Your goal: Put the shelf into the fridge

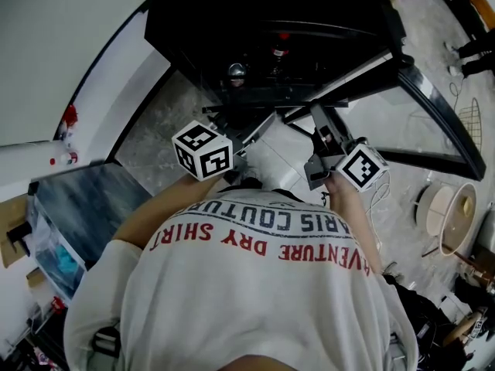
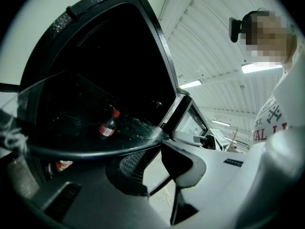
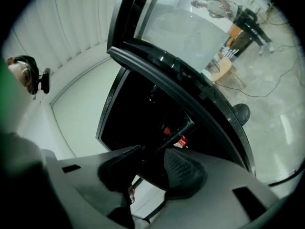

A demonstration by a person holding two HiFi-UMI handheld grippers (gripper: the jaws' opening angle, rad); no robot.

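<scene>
Shelf-insertion step, shelf not yet seated. The shelf (image 2: 86, 152), glass with a dark rim, was held roughly level just before the mouth of the open fridge (image 1: 232, 22), at the person's 12 o'clock. The left gripper (image 2: 155, 149) pinched the rim at its jaw tips. The right gripper (image 3: 152, 162) had its jaws spread wide. The dark rim ran between them but the pads were not pressing, so only one side looked gripped.

To do it well, probably:
- Close the right jaws on the rim first, or the glass could sag or twist out of the left pinch.
- Keep the plate level and move both sides in together.
- Line the side edges up with the wall supports and slide straight toward 12. The supports were too dark to make out.

Around it:
- A cola bottle (image 2: 108, 125) with a red cap stood inside, seen through the glass. It was likely the main thing to clear.
- Another red-marked item (image 2: 62, 165) sat lower down, unclear what.
- The glass door (image 3: 190, 32) hung open at 2 o'clock, near the right gripper, so room looked tight there.
- A round pale object (image 1: 452, 211) lay on the floor at 3 o'clock, well apart.
- A blue-grey box (image 1: 85, 207) stood at 9 o'clock, also well apart.
</scene>
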